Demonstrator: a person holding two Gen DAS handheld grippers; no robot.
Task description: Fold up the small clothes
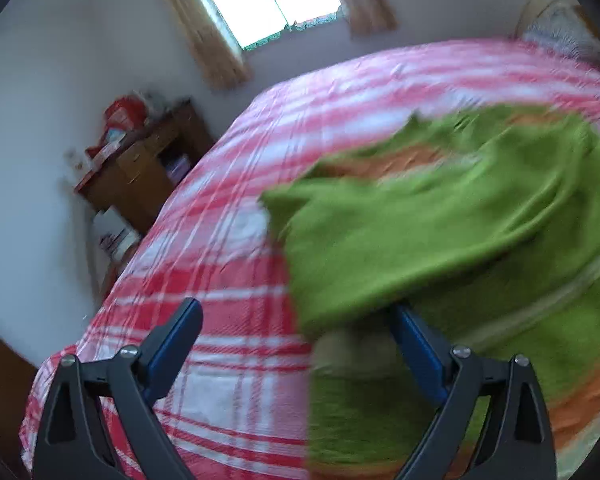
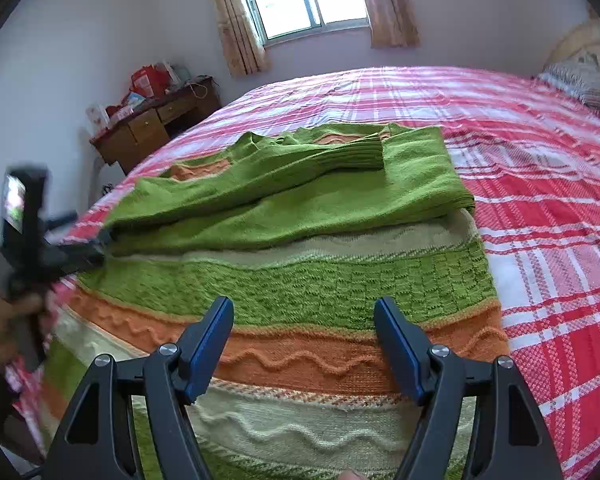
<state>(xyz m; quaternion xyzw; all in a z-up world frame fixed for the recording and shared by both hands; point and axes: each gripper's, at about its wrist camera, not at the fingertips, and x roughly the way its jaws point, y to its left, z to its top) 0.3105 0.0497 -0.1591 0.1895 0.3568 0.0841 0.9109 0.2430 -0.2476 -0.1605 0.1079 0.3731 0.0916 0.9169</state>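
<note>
Left gripper (image 1: 296, 320) open, beside green sweater (image 1: 420, 232)

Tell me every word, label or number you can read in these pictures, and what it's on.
None can be read.
Red bags and boxes on the wooden desk: any print is too small and blurred.
White box under the desk: markings blurred.
Sweater and plaid bedspread: no writing visible.

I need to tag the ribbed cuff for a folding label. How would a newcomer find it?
Start at the red plaid bedspread and find the green striped sweater on it. The folded sleeve crosses its far part; the cuff is that sleeve's end, the only plain green part with vertical ribs.
</note>
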